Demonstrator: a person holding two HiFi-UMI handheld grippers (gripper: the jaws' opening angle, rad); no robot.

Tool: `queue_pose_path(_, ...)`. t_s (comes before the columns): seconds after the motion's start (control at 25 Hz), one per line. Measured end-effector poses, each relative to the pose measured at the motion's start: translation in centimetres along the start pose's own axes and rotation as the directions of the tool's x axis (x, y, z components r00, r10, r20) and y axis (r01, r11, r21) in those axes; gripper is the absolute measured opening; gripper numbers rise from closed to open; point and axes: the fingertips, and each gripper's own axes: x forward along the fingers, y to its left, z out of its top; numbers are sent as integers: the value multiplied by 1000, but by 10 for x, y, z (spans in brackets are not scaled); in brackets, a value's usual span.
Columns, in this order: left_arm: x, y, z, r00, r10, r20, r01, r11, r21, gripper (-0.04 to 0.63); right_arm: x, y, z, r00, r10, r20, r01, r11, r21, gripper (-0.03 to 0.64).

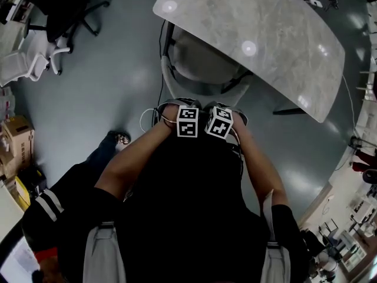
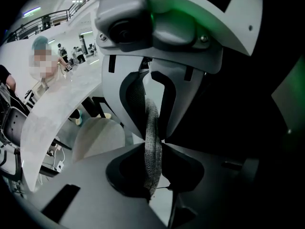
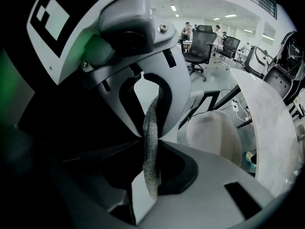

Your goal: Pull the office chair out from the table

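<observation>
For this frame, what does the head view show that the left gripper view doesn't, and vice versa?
Head view only: the left gripper and right gripper side by side at the top of the office chair, the person's forearms, cardboard boxes. Left gripper view only: its jaws clamped on the backrest's mesh edge. Both: the seat partly under the marble table.

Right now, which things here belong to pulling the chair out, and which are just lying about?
Part of the job: office chair, seat under the table; its backrest, clamped by the left gripper and right gripper.
Just lying about: black chair, white chair, cardboard box, all off to the left.
</observation>
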Motion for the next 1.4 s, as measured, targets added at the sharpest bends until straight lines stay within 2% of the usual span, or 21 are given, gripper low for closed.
queue_pose_path(0.76, 1, -8, 3, 999, -1, -33, 1, 1000, -9, 80, -2, 8, -3, 999, 33, 20, -32, 999, -16, 80)
queue_pose_path(1.4, -1, -41, 2, 999, -16, -46, 14, 1000, -26, 78, 0, 40, -3, 998, 59, 35, -57, 997, -43, 80)
